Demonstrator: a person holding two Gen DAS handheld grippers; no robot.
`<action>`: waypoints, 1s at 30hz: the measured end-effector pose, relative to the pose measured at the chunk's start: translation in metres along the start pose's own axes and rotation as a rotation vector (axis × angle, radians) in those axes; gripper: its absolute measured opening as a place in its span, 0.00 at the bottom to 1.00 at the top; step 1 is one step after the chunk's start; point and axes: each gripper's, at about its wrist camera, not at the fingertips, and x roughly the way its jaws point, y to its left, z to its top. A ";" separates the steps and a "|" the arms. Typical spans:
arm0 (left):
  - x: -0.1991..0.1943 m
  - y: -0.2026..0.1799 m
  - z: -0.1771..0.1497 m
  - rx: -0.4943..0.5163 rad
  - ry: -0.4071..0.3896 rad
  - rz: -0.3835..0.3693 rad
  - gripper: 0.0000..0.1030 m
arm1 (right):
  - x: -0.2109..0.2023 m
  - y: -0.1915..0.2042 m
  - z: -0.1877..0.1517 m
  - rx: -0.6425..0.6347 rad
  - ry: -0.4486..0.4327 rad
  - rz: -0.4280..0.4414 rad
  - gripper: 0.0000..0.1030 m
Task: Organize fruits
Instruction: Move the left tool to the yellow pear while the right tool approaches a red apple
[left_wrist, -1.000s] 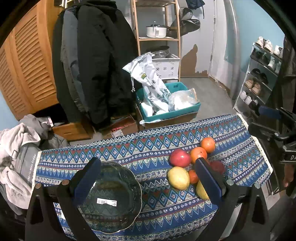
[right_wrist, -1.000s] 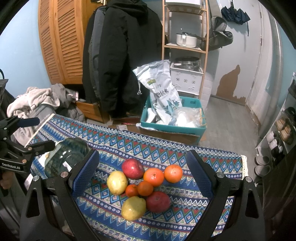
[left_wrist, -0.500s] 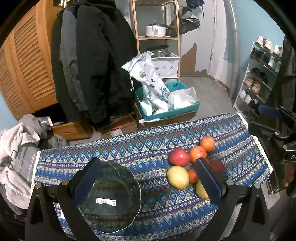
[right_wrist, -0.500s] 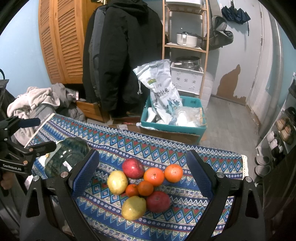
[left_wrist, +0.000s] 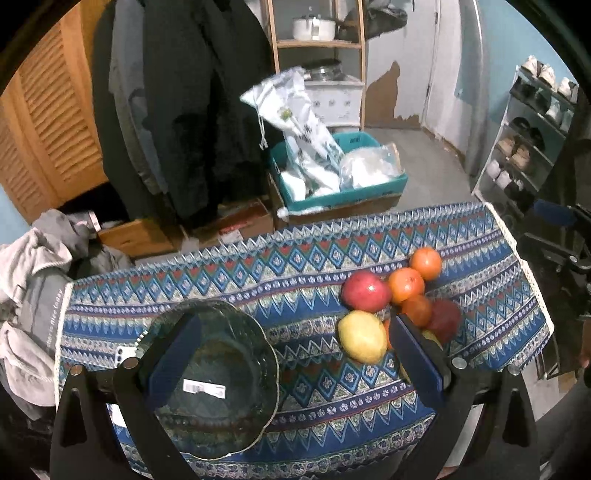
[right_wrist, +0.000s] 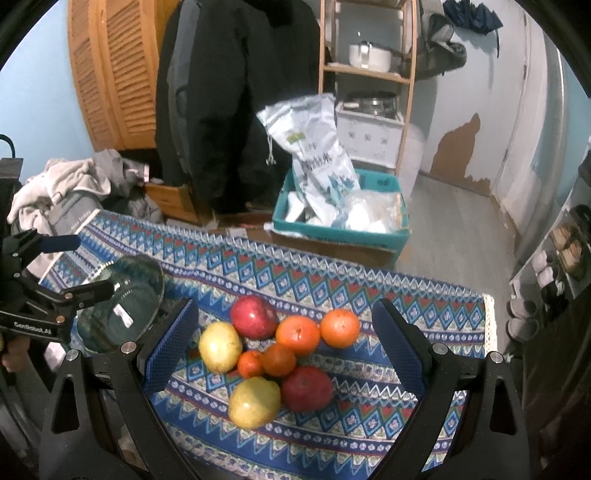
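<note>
- Left gripper (left_wrist: 291, 354) wide apart, holding nothing, hovering over the counter (left_wrist: 288, 266); its left finger is over the bowl (left_wrist: 236, 417), its right finger in front of the fruit pile.
- Right gripper (right_wrist: 286, 345) also wide apart and empty, above the fruit; the pile sits between its fingers in the right wrist view.
- Counter covered with a blue patterned cloth (right_wrist: 369, 284).
- Bowl: dark glass, scalloped rim, empty, white sticker (left_wrist: 204, 387) inside; on the left part of the counter, well apart from the fruit.
- Fruit all loose on the cloth in one tight cluster, right part of the counter, none in the bowl.
- Cluster: two red apples (right_wrist: 254, 316) (right_wrist: 307, 388), two yellow fruits (right_wrist: 220, 346) (right_wrist: 254, 402), two bigger oranges (right_wrist: 297, 335) (right_wrist: 339, 328), two smaller ones (right_wrist: 279, 360) (right_wrist: 249, 364) in the middle, touching.
- Left wrist view: front yellow fruit mostly hidden behind the right finger.
- Behind the counter: teal crate (right_wrist: 369, 236) with bags on the floor, dark coats (right_wrist: 229, 92), shelf with a pot (right_wrist: 369, 55).
</note>
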 end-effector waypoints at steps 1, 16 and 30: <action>0.004 -0.001 -0.001 -0.004 0.015 -0.006 0.99 | 0.005 -0.003 -0.004 0.004 0.019 -0.003 0.91; 0.062 -0.019 0.000 -0.032 0.147 -0.079 0.99 | 0.072 -0.040 -0.040 0.073 0.242 -0.043 0.91; 0.122 -0.043 -0.008 0.000 0.244 -0.101 0.99 | 0.123 -0.059 -0.075 0.138 0.402 -0.010 0.91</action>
